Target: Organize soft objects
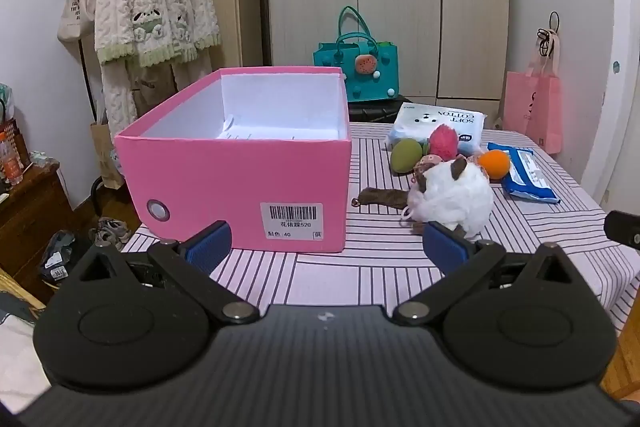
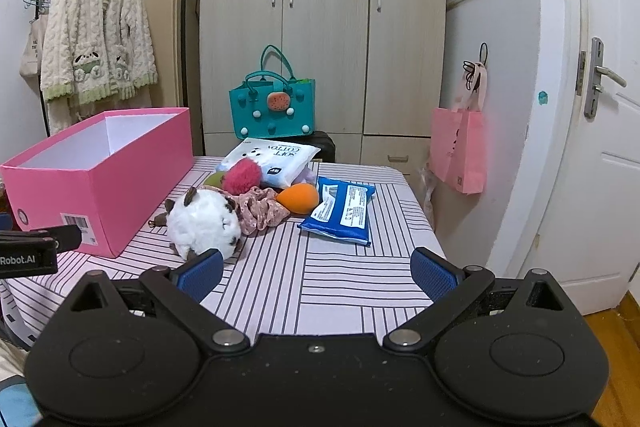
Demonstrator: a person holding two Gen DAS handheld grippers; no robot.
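The left gripper [image 1: 326,247] hangs over the near edge of the striped tablecloth [image 1: 360,267] with its blue pads spread wide and nothing between them. Just beyond its left pad stands the pink box [image 1: 240,179], open-topped, with only some white paper visible inside. Just beyond its right pad lies the white plush toy [image 1: 456,197], close to the pad.

The right gripper [image 2: 318,273] is likewise fully released and empty, over bare cloth. The same white plush toy [image 2: 202,223] sits just past its left pad, beside the pink box [image 2: 100,179]. Behind the toy the other soft things are bunched together: a floral scrunchie [image 2: 262,211], a pink pompom [image 2: 242,177], a green sponge [image 2: 212,179], an orange sponge [image 2: 298,198] and a cotton pack [image 2: 276,159]. A blue wipes pack [image 2: 340,211] lies apart, ahead between the pads.
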